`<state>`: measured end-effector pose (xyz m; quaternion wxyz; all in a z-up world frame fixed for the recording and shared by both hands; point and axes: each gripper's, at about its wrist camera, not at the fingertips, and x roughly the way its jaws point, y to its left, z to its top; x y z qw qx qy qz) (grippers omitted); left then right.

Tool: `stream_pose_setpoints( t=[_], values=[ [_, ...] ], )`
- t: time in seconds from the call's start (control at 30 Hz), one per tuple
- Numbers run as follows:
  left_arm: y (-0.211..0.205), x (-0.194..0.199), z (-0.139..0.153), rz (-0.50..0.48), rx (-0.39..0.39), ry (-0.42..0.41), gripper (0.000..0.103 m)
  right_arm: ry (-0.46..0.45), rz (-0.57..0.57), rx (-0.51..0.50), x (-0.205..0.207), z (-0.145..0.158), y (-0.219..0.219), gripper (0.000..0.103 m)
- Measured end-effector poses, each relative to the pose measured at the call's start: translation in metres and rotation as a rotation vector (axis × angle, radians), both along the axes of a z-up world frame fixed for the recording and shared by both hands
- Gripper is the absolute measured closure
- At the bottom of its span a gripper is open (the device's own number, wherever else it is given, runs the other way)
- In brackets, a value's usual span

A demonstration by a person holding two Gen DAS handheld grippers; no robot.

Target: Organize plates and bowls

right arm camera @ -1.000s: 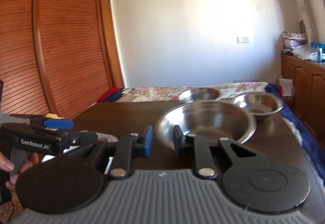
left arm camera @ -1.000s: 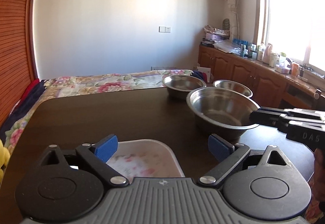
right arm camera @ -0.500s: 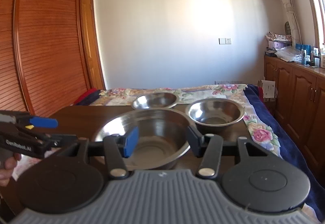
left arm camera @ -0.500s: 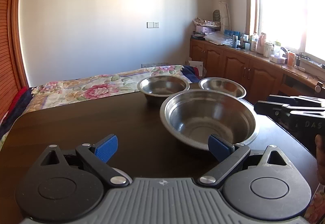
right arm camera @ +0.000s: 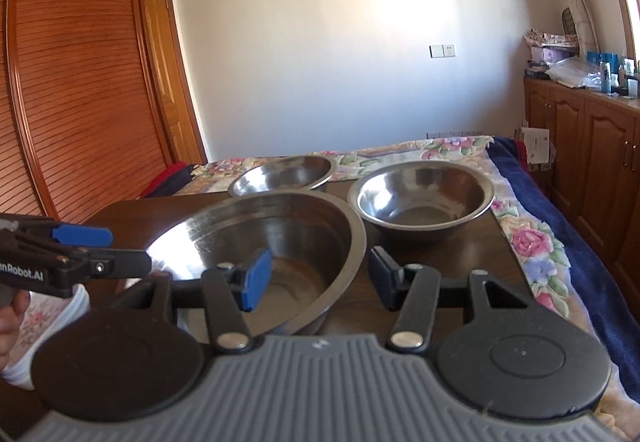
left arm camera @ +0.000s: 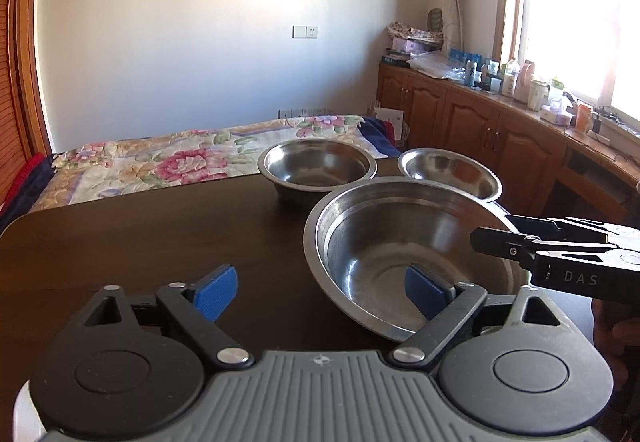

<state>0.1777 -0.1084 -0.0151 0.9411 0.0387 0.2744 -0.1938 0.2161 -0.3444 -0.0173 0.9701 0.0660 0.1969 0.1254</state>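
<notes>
Large steel bowl stands on the dark table, nearest the cameras. Two smaller bowls sit just behind it: one behind-left, one behind-right (none nested). Left gripper spread wide, empty, its right pad over the large bowl's near rim. Right gripper parted, straddling that bowl's right rim, not clamped.
</notes>
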Motion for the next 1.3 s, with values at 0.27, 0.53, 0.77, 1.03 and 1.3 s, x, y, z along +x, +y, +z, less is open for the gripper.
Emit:
stream_pose_setpoints(
  t=[0.27,0.53,0.77,1.03,1.3],
  values=[
    [-0.009,0.01,-0.007,-0.015,0.017,0.033,0.036,0.012,0.016,0.007,0.008,-0.002,-0.001,0.048],
    [-0.013,0.016,-0.011,-0.033,0.012,0.064,0.051,0.017,0.024,0.012,0.008,-0.001,-0.001,0.055],
    [-0.016,0.015,-0.01,-0.046,0.008,0.065,0.059,0.021,0.018,0.005,0.01,-0.001,0.0,0.064],
    [-0.014,0.013,-0.008,-0.042,0.003,0.063,0.063,0.013,0.011,0.009,0.009,-0.001,-0.001,0.07],
    [-0.006,0.0,0.002,-0.032,-0.006,0.033,0.063,-0.03,0.022,-0.019,-0.007,0.015,0.009,0.071]
  ],
)
